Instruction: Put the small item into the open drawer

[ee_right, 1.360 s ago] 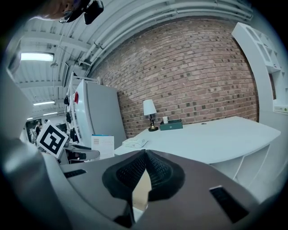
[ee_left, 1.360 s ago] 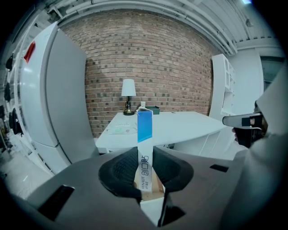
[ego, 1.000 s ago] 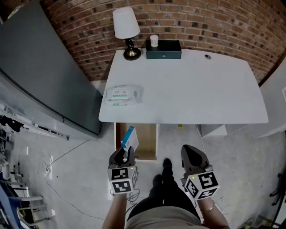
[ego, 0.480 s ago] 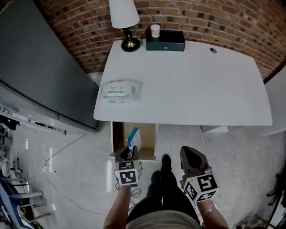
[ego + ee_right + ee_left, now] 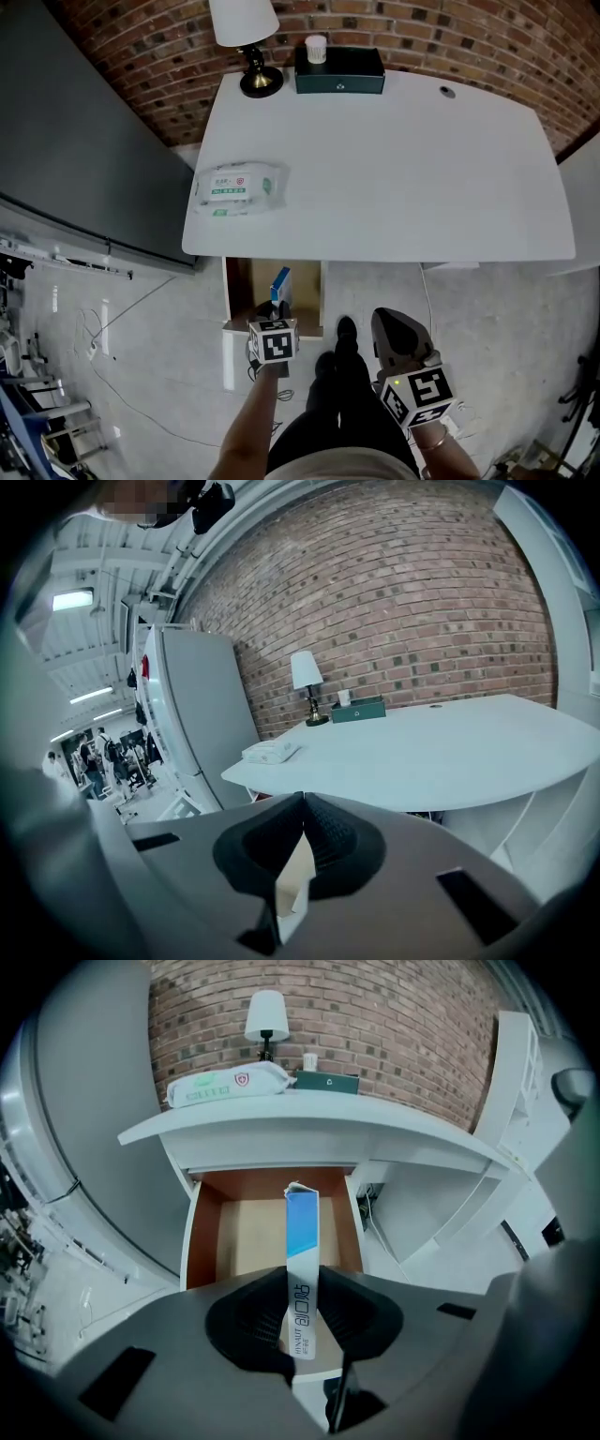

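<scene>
Pinching a small blue-and-white carton edge-on between its 2 jaws, the left hand-held gripper points steeply down at the open drawer, which projects from under the white tabletop. In the head view the carton stands within the drawer's outline; whether its far end touches the drawer floor cannot be determined. The grip sits on the carton's near end, across its 2 broad faces, leaving most of its length unsupported beyond the jaws. Assessment: the item is probably light, thin card, stiff along its length but liable to dent if squeezed hard; the printed surface looks smooth and may slide. The upper flap appears slightly lifted, so that end is a poor place to hold. A moderate pinch on the broad faces, as now, seems suitable. The right hand-held gripper has its jaws pressed together with nothing between them and hangs near the person's leg, well apart from the drawer. The drawer floor appears bare wood.
</scene>
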